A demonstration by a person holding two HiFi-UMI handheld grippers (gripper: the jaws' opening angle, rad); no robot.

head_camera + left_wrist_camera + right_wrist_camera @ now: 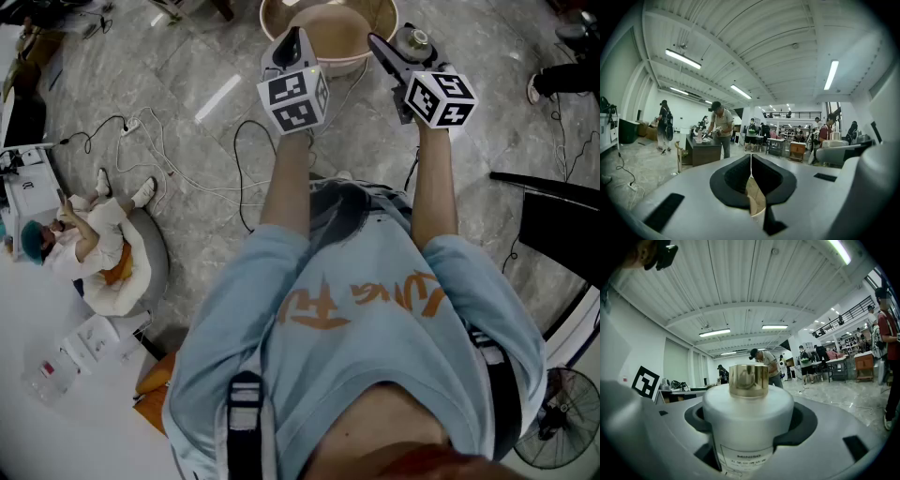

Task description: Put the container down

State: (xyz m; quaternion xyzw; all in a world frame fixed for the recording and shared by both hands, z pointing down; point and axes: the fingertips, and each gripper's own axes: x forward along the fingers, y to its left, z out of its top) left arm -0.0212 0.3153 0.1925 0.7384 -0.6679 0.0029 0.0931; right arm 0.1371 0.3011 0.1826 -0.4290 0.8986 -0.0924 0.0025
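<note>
Item: person's torso, light blue shirt (375,309) with orange print, both forearms stretched forward over a grey stone floor (187,56).

Left claw (293,39): jaws all but together, pinching a thin tan edge between the pads (736,176). That edge is the near rim of the container (337,37). In the left gripper view only a sliver of the rim (757,197) shows.

Right claw (398,52): jaws set wide, pads pressed on either side of a white bottle (747,423) with a gold cap (748,379) and a printed label. The bottle stands upright in the grip. In the head view it (412,40) sits just beside the container's right edge.

Container: round, tan wall, paler inside, straight ahead of the person at the far ends of both claws. Whether it rests on anything cannot be told.

Floor, left: white cables (178,159), and a seated person (84,230) on a pale beanbag (136,272).

Floor, lower right: a fan (562,431).

Beyond, in the gripper views: an open hall with strip lights, worktops and several standing people.
</note>
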